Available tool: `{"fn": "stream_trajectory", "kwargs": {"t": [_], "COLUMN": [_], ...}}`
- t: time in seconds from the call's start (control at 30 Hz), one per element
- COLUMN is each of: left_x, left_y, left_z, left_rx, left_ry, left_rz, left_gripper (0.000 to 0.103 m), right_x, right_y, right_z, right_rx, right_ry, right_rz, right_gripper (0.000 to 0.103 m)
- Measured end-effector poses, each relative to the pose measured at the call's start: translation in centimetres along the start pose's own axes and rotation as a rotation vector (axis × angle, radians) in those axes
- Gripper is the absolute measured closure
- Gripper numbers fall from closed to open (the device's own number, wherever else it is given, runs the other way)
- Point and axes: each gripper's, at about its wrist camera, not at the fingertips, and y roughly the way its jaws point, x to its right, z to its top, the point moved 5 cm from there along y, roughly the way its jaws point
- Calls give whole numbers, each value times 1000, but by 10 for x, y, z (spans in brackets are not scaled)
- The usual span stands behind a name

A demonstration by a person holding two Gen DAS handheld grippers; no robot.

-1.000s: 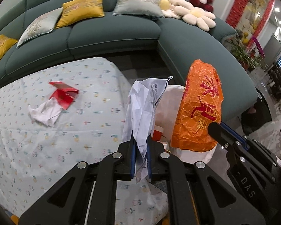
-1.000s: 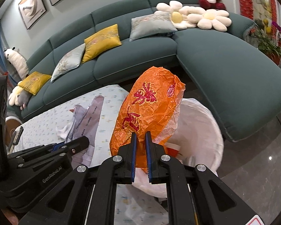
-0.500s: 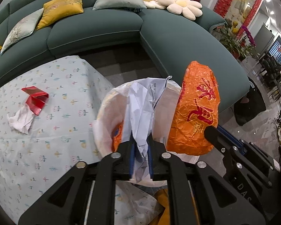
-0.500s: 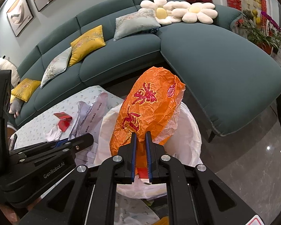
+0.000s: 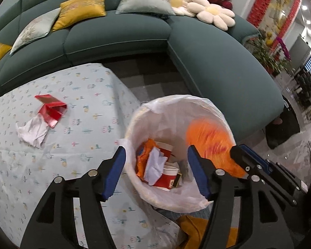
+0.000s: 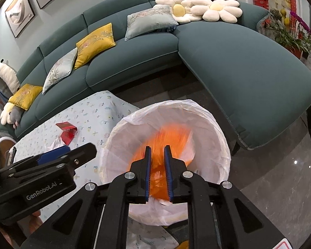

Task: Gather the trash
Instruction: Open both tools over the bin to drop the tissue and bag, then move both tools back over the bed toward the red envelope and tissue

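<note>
A: Where's the crinkled orange plastic wrapper?

B: Blurred, inside the mouth of the white-lined round bin, just ahead of my right hand-held gripper. Those jaws are opening; the wrapper lies between them, and I judge it released, long axis running away from me, down into the bin.

A: And the left?

B: My left hand-held gripper is opening above the bin, nothing between its jaws. Crumpled white paper sits inside the bin.

A: What's left?

B: A folded red card and white tissue on the floral-clothed worktop, left of the bin, nearer my left hand.
</note>
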Motion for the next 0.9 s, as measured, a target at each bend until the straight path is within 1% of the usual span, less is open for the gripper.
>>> {"fn": "stream_trajectory", "kwargs": {"t": [0.03, 0.1, 0.13, 0.27, 0.37, 0.9], "left_x": [-4, -16, -21, -46, -65, -167], "left_y": [-1, -3, -3, -5, -8, -27], "left_z": [-1, -3, -4, -8, -11, -27], "left_rx": [3, 14, 16, 20, 20, 30], "left_ry": [-5, -24, -32, -84, -125, -288], "left_rz": [7, 37, 46, 87, 101, 189], "left_gripper": [38, 34, 31, 29, 29, 27], "right_x": [-2, -8, -11, -25, -40, -139], "right_y": [0, 0, 0, -1, -2, 18], "right_z": [0, 1, 1, 1, 1, -5], "right_rx": [0, 3, 3, 0, -1, -46], "right_ry": [-3, -9, -12, -33, -56, -208], "right_rz": [1, 0, 3, 12, 21, 85], "right_gripper": [84, 76, 76, 74, 70, 70]}}
